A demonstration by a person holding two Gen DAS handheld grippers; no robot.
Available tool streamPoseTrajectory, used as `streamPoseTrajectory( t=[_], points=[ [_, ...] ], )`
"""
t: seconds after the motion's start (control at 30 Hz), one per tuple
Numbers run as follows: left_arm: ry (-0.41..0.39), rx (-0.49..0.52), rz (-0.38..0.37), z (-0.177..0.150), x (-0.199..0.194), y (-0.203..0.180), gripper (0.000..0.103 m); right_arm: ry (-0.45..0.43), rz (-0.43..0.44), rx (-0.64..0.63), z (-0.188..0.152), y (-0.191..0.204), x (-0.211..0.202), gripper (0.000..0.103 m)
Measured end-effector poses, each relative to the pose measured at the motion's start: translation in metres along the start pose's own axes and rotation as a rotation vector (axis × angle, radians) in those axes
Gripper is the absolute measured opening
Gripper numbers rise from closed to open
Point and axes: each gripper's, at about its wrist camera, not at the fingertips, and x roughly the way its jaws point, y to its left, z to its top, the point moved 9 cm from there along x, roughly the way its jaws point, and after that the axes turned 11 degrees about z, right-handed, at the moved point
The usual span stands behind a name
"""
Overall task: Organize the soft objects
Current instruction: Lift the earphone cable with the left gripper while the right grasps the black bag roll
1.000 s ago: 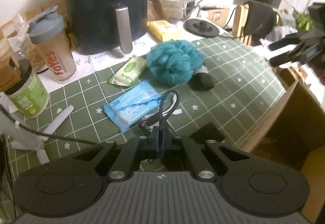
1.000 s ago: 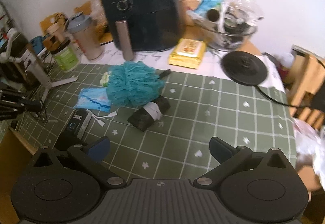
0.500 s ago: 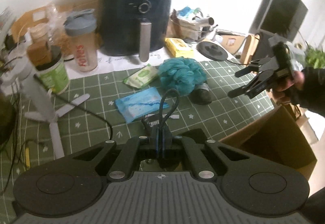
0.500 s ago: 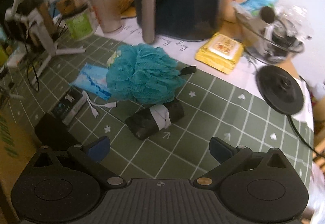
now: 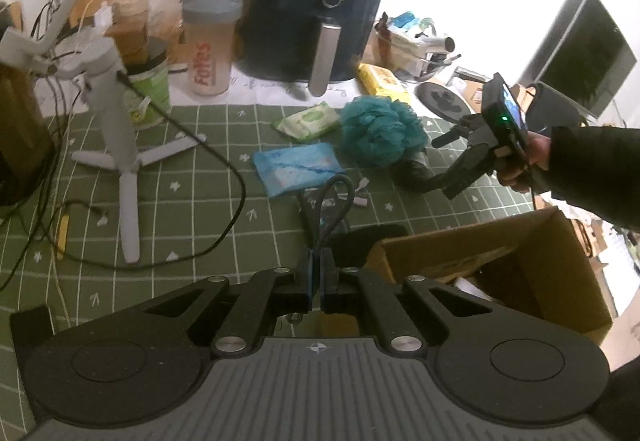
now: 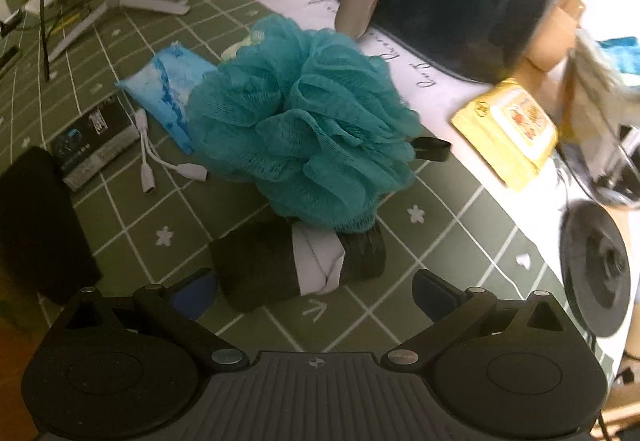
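Observation:
A teal bath pouf [image 6: 308, 137] lies on the green checked mat [image 6: 420, 265], also in the left wrist view [image 5: 380, 133]. A black roll with a white band [image 6: 292, 265] lies in front of it, between the open fingers of my right gripper [image 6: 316, 293]. My left gripper [image 5: 319, 277] is shut on a black cord loop [image 5: 332, 205] and is held above the mat beside an open cardboard box [image 5: 504, 269]. A blue wipes pack [image 5: 296, 167] and a green wipes pack [image 5: 308, 121] lie left of the pouf. The right gripper also shows in the left wrist view [image 5: 456, 157].
A black air fryer [image 5: 316, 13] stands at the back with a shaker bottle [image 5: 210, 45], a green tub [image 5: 148, 89] and a yellow pack [image 6: 508, 133]. A white tripod [image 5: 120, 137] and cables lie at left. A black box [image 6: 94, 145] and white adapter [image 6: 160, 165] lie near the pouf.
My right gripper has moved in low toward the black roll, which now sits between its fingers. My left gripper has pulled back and up with the cord loop, bringing the box into view.

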Motion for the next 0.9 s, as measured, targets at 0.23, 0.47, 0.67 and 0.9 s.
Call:
streamPoseTrajectory(
  t=[0.23, 0.47, 0.67, 0.9],
  points=[
    [0.009, -0.037, 0.007, -0.007, -0.006, 0.008, 0.003, 0.039, 0.052, -0.032, 0.01, -0.004, 0.015, 0.089],
    [0.004, -0.052, 0.007, -0.004, -0.011, 0.007, 0.003, 0.047, 0.116, 0.019, 0.006, 0.007, 0.011, 0.085],
    [-0.022, -0.04, 0.007, 0.004, -0.018, 0.002, 0.003, 0.008, 0.153, 0.071, -0.006, 0.022, -0.01, 0.085],
    [-0.075, 0.006, -0.005, 0.021, -0.031, -0.012, 0.003, -0.072, 0.166, 0.145, -0.019, 0.033, -0.051, 0.085]
  ],
)
